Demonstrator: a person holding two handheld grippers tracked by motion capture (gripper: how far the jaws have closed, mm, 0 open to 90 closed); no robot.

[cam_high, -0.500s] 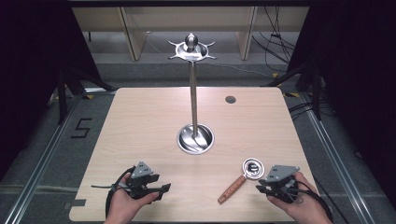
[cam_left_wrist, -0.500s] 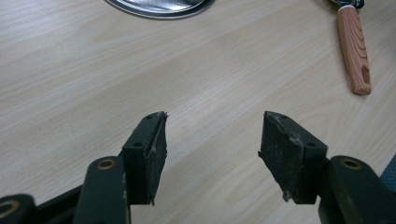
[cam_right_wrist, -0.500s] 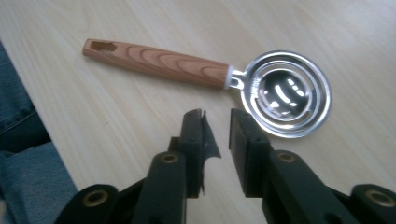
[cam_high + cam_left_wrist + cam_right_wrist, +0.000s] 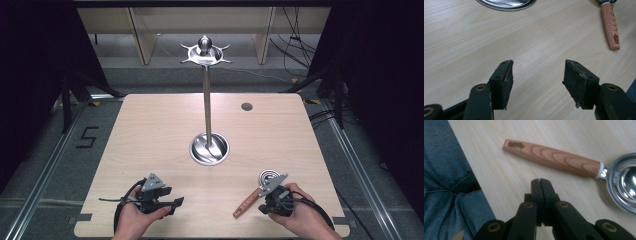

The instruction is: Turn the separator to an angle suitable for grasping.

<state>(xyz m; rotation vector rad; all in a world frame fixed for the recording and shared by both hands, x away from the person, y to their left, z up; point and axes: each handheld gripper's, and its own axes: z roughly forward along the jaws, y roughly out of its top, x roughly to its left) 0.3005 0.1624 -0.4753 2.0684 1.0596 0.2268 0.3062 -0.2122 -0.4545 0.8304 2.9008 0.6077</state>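
Observation:
A strainer-like utensil lies near the table's front right, with a wooden handle (image 4: 246,203) and a round metal head (image 4: 268,176). My right gripper (image 4: 267,201) sits just to its right, held in a hand. In the right gripper view that gripper (image 4: 540,181) is shut and empty, its tip a little short of the handle (image 4: 554,157) and head (image 4: 624,180). My left gripper (image 4: 176,203) rests at the front left. Its jaws stand open over bare wood in the left gripper view (image 4: 537,72), with the handle (image 4: 610,25) at the upper right.
A metal stand rises from a round base (image 4: 208,149) at the table's centre to a hooked top (image 4: 205,50); its base (image 4: 506,3) edges the left gripper view. A dark hole (image 4: 246,106) marks the back right. Jeans (image 4: 446,182) lie beyond the table's front edge.
My right gripper has moved left, closer to the utensil. The left gripper and the utensil have stayed where they were.

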